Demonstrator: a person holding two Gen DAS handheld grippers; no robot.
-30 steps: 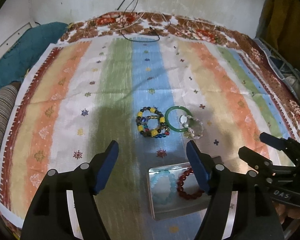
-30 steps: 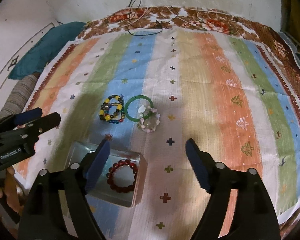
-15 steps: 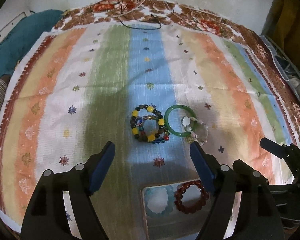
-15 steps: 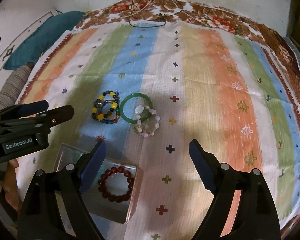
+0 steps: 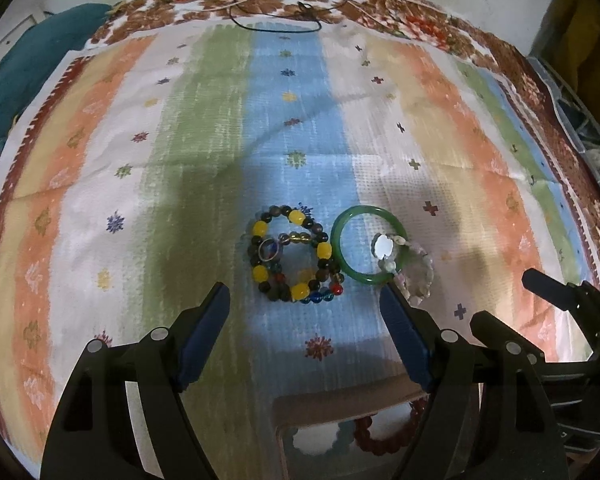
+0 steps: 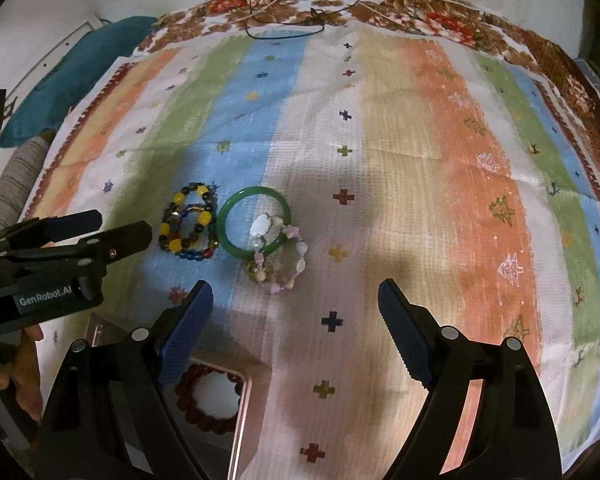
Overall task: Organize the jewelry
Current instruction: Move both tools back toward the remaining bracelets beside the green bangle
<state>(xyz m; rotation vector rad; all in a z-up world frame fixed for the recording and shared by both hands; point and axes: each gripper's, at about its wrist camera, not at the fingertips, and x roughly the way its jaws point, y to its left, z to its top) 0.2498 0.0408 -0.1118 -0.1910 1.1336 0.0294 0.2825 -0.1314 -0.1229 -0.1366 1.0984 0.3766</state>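
Observation:
A pile of multicoloured bead bracelets (image 5: 292, 256) (image 6: 188, 226), a green bangle (image 5: 337, 240) (image 6: 224, 236) and a pale pink and clear bead bracelet (image 5: 420, 276) (image 6: 296, 268) lie together on the striped cloth. My left gripper (image 5: 302, 292) (image 6: 124, 222) hangs open just in front of the multicoloured pile, nothing between its fingers. My right gripper (image 6: 294, 286) (image 5: 504, 298) is open too, empty, just short of the pale bracelet. Close below both sits a shiny metal box (image 5: 340, 404) (image 6: 240, 420) holding a red bead bracelet (image 5: 380, 436) (image 6: 208, 412) and a pale blue one (image 5: 312, 440).
The striped cloth (image 5: 440, 140) covers a bed-like surface with a flowered border. A black cord (image 5: 276, 28) loops at the far edge. A teal cushion (image 5: 20, 80) lies far left and clutter (image 5: 592, 140) lies right. A person's hand (image 6: 4, 364) holds the left gripper.
Both grippers have moved forward and down toward the bracelets, which look larger. The metal box has slid to the bottom of both views. The left jaws stand a little wider.

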